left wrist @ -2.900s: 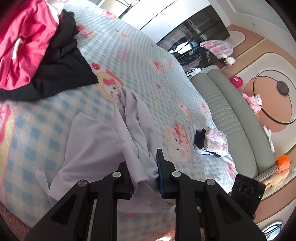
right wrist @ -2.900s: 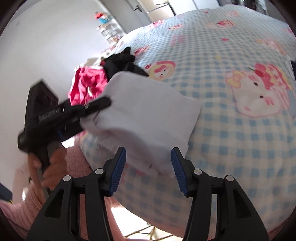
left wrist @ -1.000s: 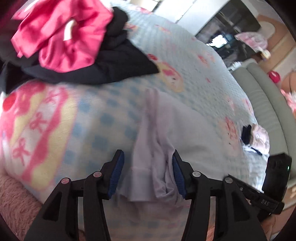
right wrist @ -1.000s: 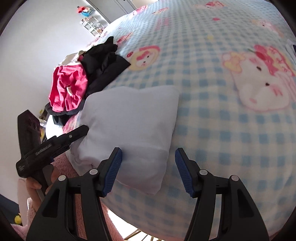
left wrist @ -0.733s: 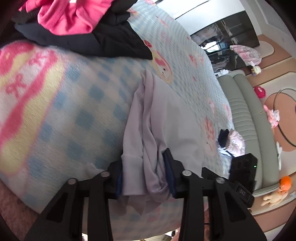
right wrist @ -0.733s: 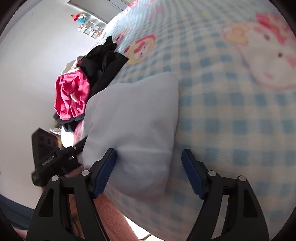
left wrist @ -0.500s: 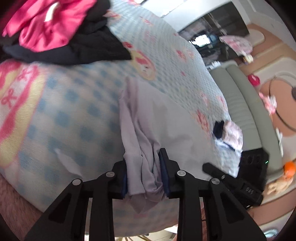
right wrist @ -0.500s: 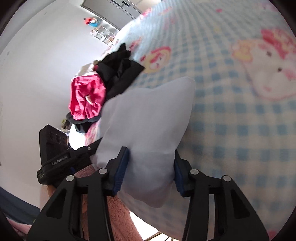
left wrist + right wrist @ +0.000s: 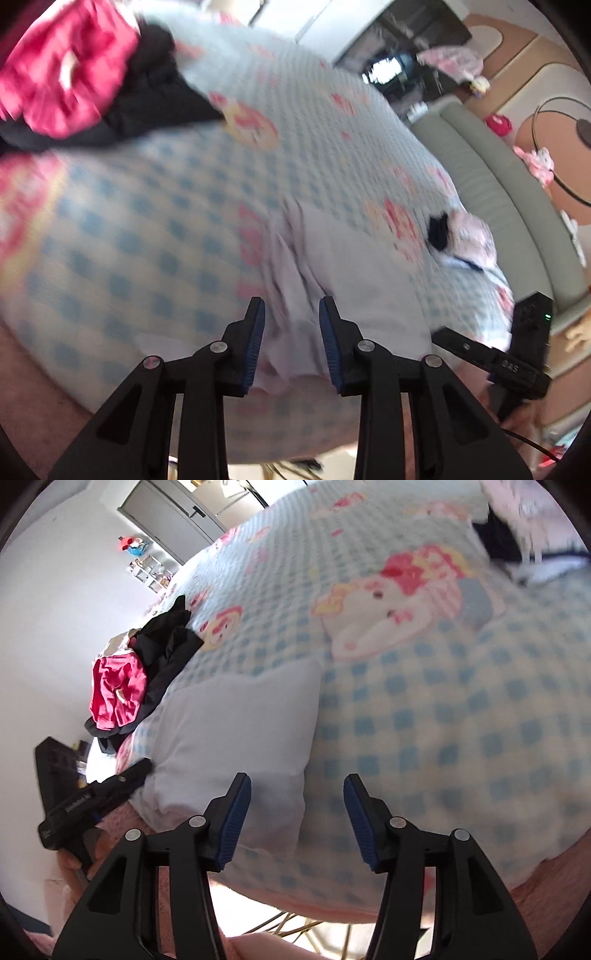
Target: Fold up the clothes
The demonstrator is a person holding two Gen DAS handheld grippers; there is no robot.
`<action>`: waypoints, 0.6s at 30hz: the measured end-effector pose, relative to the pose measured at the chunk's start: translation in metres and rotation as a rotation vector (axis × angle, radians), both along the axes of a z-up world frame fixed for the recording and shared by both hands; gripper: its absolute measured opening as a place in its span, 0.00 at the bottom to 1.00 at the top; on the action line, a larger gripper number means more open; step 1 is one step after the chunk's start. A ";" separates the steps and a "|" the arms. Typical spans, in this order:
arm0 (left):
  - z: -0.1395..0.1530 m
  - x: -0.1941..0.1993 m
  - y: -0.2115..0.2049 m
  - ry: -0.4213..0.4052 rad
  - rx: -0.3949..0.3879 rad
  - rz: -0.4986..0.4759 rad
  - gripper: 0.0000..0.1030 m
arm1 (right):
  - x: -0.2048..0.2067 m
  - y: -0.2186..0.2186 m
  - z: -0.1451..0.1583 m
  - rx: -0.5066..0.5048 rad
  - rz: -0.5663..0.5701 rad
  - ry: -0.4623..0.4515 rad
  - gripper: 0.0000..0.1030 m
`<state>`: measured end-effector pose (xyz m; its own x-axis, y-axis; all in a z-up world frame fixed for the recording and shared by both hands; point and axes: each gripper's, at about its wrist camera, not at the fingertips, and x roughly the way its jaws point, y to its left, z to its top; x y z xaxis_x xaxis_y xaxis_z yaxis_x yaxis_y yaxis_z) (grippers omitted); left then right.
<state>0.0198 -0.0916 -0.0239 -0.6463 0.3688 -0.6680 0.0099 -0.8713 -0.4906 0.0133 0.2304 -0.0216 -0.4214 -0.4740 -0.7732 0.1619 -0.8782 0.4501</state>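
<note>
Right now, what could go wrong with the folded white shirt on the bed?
The folded white shirt lies right at the bed's near edge, so it could slide off. The left gripper has bunched folds between its pads, which may come undone if tugged. The right gripper, jaws just opening, straddles the shirt's corner and could snag it.

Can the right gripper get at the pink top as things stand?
Probably not directly: the right gripper hangs over the white garment, and the pink top lies beyond it beside the left gripper.
</note>
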 end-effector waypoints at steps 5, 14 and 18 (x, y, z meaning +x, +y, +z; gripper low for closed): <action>0.009 0.000 0.040 0.037 -0.062 -0.145 0.31 | -0.001 -0.021 0.006 0.024 0.071 0.046 0.53; -0.033 -0.008 0.027 -0.145 -0.141 -0.012 0.43 | 0.015 -0.043 -0.016 0.134 0.084 0.035 0.52; -0.015 0.004 0.029 -0.027 -0.159 0.001 0.40 | 0.017 -0.035 -0.013 0.116 0.044 0.031 0.55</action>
<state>0.0238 -0.0630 -0.0389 -0.6279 0.2562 -0.7349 0.0225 -0.9379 -0.3462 0.0304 0.1957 -0.0350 -0.4264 -0.4005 -0.8110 0.2133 -0.9159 0.3401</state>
